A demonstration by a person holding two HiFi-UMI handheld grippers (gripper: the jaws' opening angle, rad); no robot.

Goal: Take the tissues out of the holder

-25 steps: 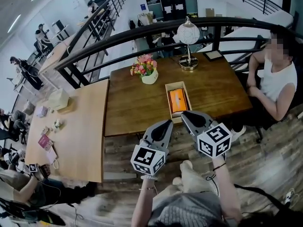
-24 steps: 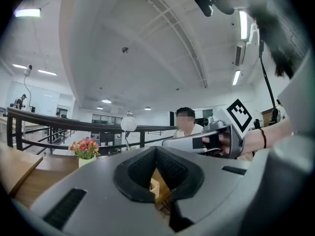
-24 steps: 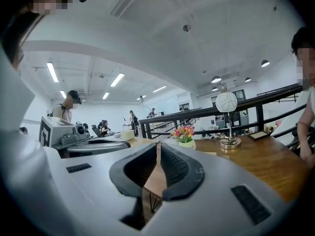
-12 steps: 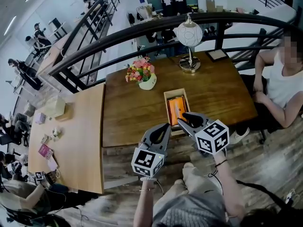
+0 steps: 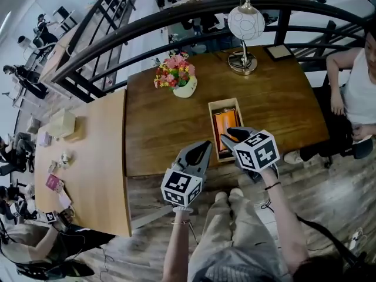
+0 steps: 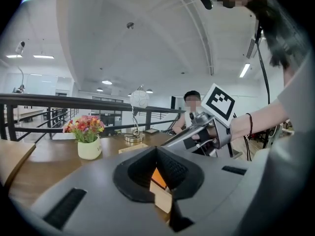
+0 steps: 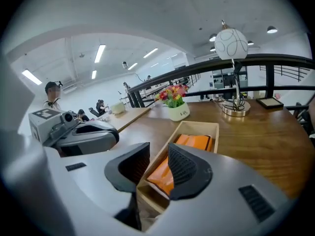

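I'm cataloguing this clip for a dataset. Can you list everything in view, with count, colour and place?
Dark table: one, dark brown wood, centre.
Light table: one, pale wood, to its left.
Holder: one, pale wood, dark table's near edge.
Tissues: one orange pack, inside the holder.
Flower vase: one, white, pink and orange blooms, dark table's far side, left half.
Lamp: one, white globe, far edge.
Railing: one, black, behind the tables.
Seated person: one, white top, right of dark table.
Box: one, pale, on light table.
Left hand-held gripper: one, grey, jaws together, left of holder.
Right hand-held gripper: one, grey, jaws apart, over holder's near end.
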